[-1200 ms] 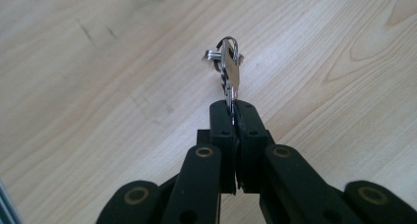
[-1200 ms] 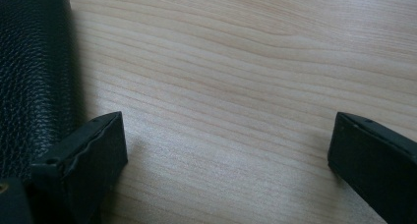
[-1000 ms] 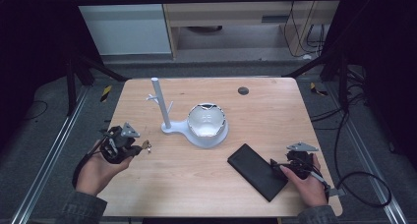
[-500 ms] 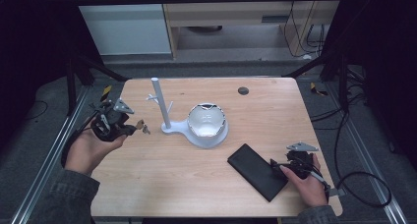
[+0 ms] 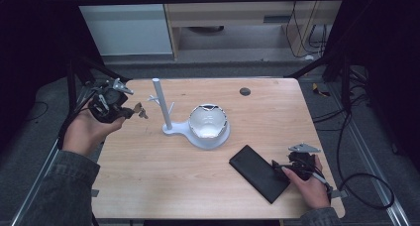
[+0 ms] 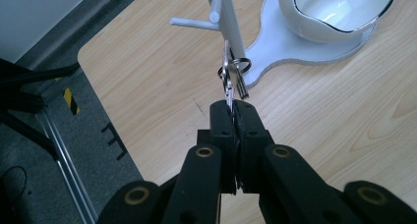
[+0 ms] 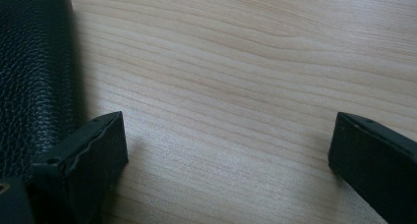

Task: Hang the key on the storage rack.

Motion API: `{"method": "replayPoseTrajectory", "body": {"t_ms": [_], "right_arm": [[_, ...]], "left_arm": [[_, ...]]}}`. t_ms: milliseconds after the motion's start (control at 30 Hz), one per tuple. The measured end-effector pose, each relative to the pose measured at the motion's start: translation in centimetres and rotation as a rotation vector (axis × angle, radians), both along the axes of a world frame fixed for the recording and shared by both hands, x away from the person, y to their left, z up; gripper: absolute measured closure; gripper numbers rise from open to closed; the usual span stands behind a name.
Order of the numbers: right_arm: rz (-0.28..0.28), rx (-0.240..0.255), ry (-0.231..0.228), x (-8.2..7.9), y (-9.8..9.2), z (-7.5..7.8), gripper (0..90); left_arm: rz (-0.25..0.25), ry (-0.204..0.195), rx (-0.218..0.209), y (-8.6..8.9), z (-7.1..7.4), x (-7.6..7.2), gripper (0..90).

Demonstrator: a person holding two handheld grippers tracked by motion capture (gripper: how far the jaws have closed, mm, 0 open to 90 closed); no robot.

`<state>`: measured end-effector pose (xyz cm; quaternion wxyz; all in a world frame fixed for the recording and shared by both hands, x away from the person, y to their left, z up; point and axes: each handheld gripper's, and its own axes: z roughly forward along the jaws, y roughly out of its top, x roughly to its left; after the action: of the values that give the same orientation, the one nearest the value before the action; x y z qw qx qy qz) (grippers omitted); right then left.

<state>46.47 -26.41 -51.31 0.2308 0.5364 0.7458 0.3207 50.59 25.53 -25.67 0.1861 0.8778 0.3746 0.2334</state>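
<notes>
My left gripper (image 5: 130,112) is held above the table's left edge, shut on a small bunch of keys (image 5: 140,110) on a ring. In the left gripper view the keys (image 6: 230,76) hang from my closed left gripper (image 6: 235,108), just short of the white stand's post (image 6: 223,17) and its side peg (image 6: 194,22). The white stand (image 5: 162,104) shares a base with a white bowl (image 5: 208,122). My right gripper (image 5: 277,170) rests on the table at the front right, open. Its left finger (image 7: 93,140) lies beside a black leather wallet (image 7: 34,62), with bare wood between the jaws.
A small dark round disc (image 5: 244,91) lies near the table's far edge. The wallet (image 5: 258,172) lies slantwise at the front right. The wooden table (image 5: 163,186) has dark frame rails and cables around it.
My left hand has risen and moved away from the table's front, carrying the keys closer to the stand. The right hand has kept still.
</notes>
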Motion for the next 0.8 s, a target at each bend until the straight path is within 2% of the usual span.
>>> {"method": "replayPoseTrajectory", "body": {"t_ms": [500,800], "right_arm": [[-0.002,-0.001,-0.001,0.0,0.0,0.0,1.7],[-0.003,-0.003,-0.001,0.0,0.0,0.0,1.8]], "left_arm": [[0.017,0.008,-0.008,0.4,0.3,1.4,88.4],[0.018,0.011,0.000,-0.1,0.1,2.2,88.3]]}}
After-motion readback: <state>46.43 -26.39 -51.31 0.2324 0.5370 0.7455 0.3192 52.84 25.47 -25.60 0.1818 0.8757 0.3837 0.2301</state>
